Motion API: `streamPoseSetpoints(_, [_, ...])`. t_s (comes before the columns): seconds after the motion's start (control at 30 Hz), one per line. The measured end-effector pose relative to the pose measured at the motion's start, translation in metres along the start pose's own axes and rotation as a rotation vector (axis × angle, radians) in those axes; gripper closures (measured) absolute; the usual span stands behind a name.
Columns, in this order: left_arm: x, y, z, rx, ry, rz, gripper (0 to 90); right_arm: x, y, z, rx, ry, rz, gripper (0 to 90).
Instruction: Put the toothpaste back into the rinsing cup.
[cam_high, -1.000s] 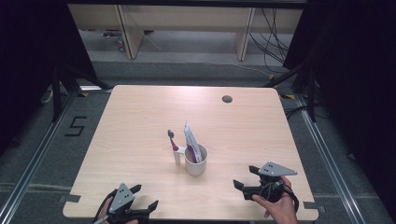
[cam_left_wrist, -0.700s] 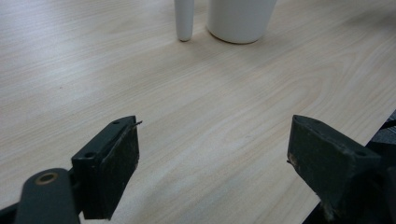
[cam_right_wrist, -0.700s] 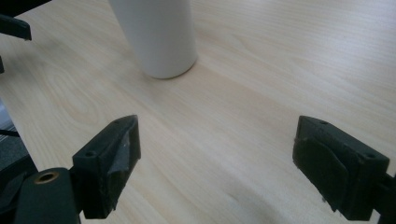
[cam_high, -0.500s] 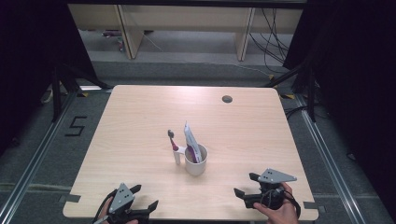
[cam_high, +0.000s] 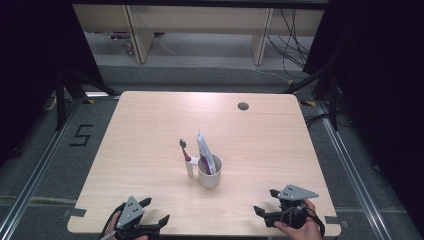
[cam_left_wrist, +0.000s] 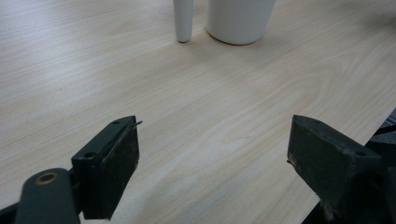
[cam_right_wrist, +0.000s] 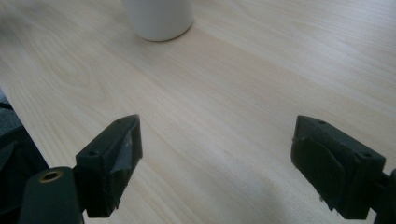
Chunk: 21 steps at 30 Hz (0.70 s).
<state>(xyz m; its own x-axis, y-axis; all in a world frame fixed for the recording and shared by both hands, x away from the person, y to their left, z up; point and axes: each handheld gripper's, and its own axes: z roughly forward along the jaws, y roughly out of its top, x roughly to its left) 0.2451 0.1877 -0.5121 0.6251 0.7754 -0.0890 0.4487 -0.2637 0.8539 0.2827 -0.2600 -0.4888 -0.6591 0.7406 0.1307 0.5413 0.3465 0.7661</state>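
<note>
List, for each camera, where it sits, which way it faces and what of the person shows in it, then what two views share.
High view: above the near side, looking forward and down on the table; left gripper, right gripper and both hands at the bottom edge.
Left gripper view: low over the wood, facing the white cup; open jaws.
Right gripper view: low, facing the same cup; open jaws.
Both gripper views share that cup.

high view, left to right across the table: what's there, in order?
left gripper → toothbrush → white cup with the tube in it → right gripper
</note>
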Motion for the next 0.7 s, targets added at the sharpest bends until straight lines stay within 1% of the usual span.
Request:
streamPoseSetpoints(0.03, [-0.0001,0.0,0.0,0.0,0.0,0.0,16.3,-0.0013,-0.0002,-0.0003,0.009,-0.011,-0.005,17.0])
streamPoseSetpoints(0.07, [-0.0001,0.0002,-0.0002,0.0,0.001,0.002,16.3,-0.0011,-0.0007,0.0,0.012,-0.014,0.003,16.5])
streamPoseSetpoints(0.1, [0.0003,0.0001,0.0002,-0.006,-0.005,0.003,16.3,-0.0029,-0.001,0.0018,0.015,0.011,-0.004,16.6])
streamPoseSetpoints(0.13, [0.0003,0.0001,0.0001,-0.008,-0.005,0.003,16.3,-0.0024,-0.0013,0.002,0.02,0.012,0.005,16.6])
streamPoseSetpoints(0.2, [0.0003,0.0001,0.0001,-0.01,-0.003,0.0,16.3,0.0001,-0.0012,0.0008,0.035,-0.002,0.021,16.6])
streamPoseSetpoints(0.23, [0.0003,0.0001,0.0001,-0.012,-0.003,-0.001,16.3,-0.0013,-0.001,0.0014,0.027,-0.002,0.0,16.6])
streamPoseSetpoints(0.3, [0.0003,0.0002,0.0001,-0.011,-0.003,0.0,16.3,-0.0025,-0.0013,0.0018,0.023,-0.006,-0.009,16.6])
streamPoseSetpoints(0.37, [0.0004,0.0003,0.0,-0.008,-0.004,0.003,16.3,-0.0015,-0.0018,0.0022,0.024,0.0,0.014,16.5])
streamPoseSetpoints(0.4, [0.0003,0.0002,0.0002,-0.008,-0.003,0.002,16.3,-0.0021,-0.0017,0.0021,0.025,-0.013,0.003,16.5])
streamPoseSetpoints(0.43, [0.0001,0.0001,0.0004,-0.009,0.0,-0.002,16.3,-0.0023,-0.0016,0.0026,0.031,0.003,0.004,16.5])
streamPoseSetpoints(0.47, [0.0,0.0003,0.0,-0.002,0.008,-0.004,16.3,-0.0021,-0.0015,0.0026,0.032,0.004,0.004,16.5])
streamPoseSetpoints(0.53, [0.0003,0.0002,0.0004,-0.007,0.005,-0.011,16.4,-0.0024,-0.0016,0.0027,0.032,0.005,0.004,16.5])
streamPoseSetpoints(0.57, [0.0005,0.0001,0.0004,-0.011,0.004,-0.01,16.4,-0.0037,-0.0017,0.0024,0.031,-0.005,0.0,16.5])
streamPoseSetpoints(0.6, [0.0006,0.0004,0.0001,-0.014,0.003,-0.009,16.4,-0.0025,-0.002,0.0023,0.038,0.003,0.025,16.5])
streamPoseSetpoints(0.63, [0.0007,0.0005,-0.0002,-0.016,0.003,-0.008,16.4,-0.006,-0.0017,0.0027,0.023,-0.011,-0.011,16.5])
streamPoseSetpoints(0.67, [0.0015,0.0007,-0.0009,-0.008,0.003,0.0,16.4,-0.0065,-0.0016,0.0027,0.024,-0.009,-0.005,16.5])
streamPoseSetpoints(0.7, [0.0016,0.0006,-0.0008,-0.007,0.004,0.0,16.4,-0.0078,-0.0015,0.0023,0.02,-0.023,-0.007,16.4])
